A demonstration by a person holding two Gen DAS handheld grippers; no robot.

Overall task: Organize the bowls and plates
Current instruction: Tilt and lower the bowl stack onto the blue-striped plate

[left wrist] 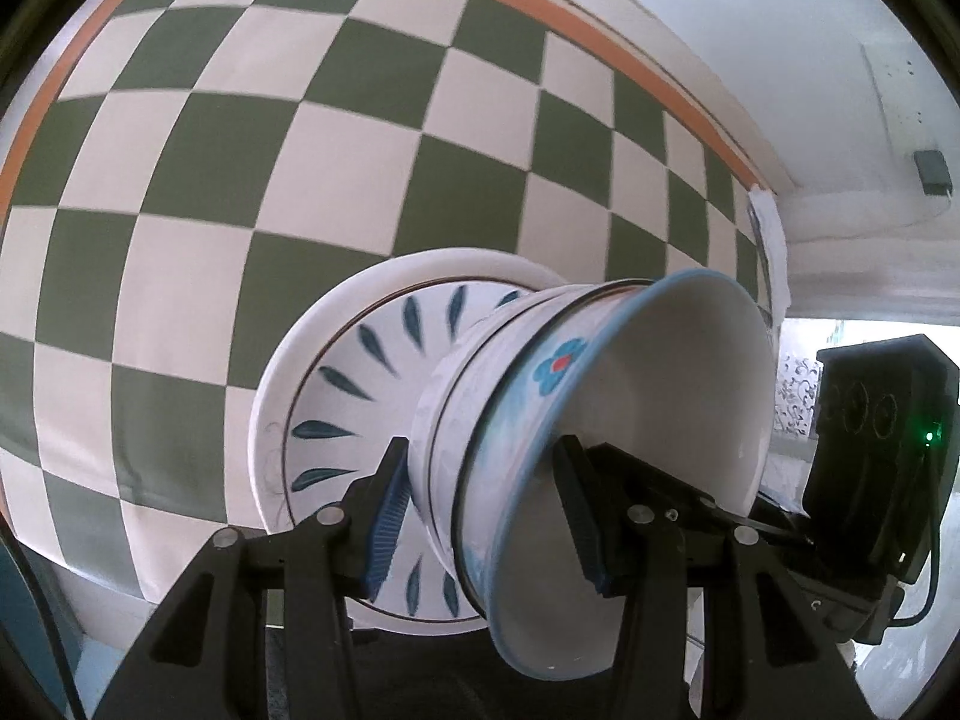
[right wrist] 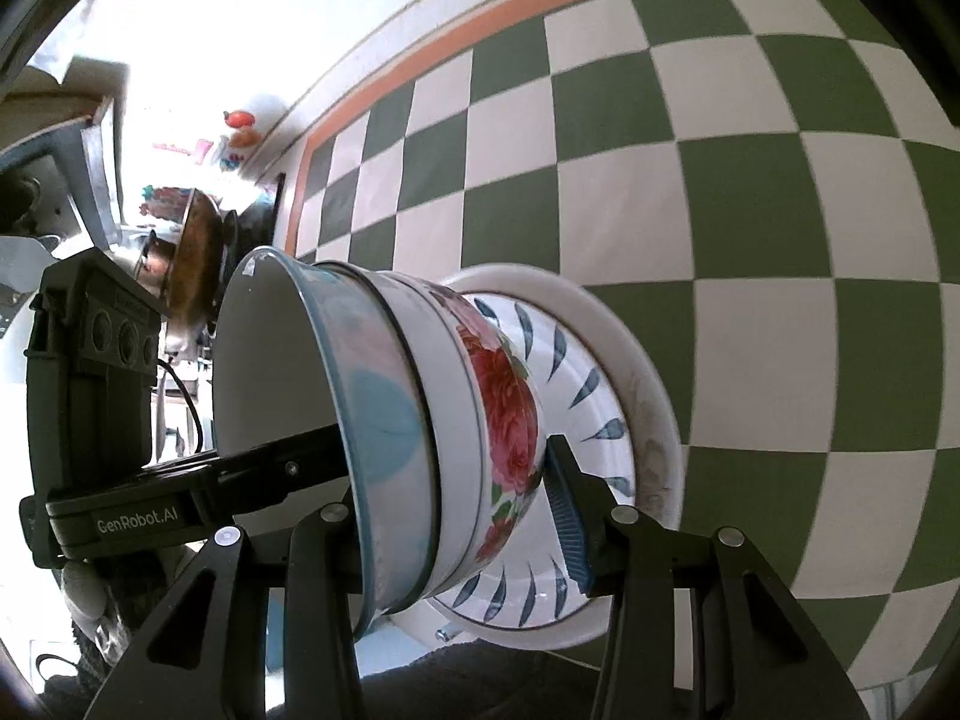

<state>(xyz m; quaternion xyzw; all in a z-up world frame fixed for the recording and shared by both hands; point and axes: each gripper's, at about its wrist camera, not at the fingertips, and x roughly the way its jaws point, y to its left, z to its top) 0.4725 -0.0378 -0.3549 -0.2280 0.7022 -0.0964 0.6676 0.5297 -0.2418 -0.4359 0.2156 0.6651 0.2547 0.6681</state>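
Note:
A stack of nested bowls (left wrist: 504,420) sits on a blue-leaf plate (left wrist: 360,396), which lies on a larger white plate (left wrist: 282,396). The top bowl (left wrist: 660,420) has a blue rim and a blue flower. My left gripper (left wrist: 480,474) is shut on the bowl stack, one finger outside, one inside the top bowl. In the right wrist view the same stack (right wrist: 444,420), with a red-flower bowl (right wrist: 504,420) at its base, is held by my right gripper (right wrist: 444,480), shut on it from the opposite side. The leaf plate (right wrist: 576,384) lies beneath.
A green and white checkered cloth (left wrist: 300,150) with an orange border covers the table. Each gripper shows in the other's view: the right one (left wrist: 870,450), the left one (right wrist: 96,372). A brass pot (right wrist: 192,252) and kitchen clutter stand beyond the table edge.

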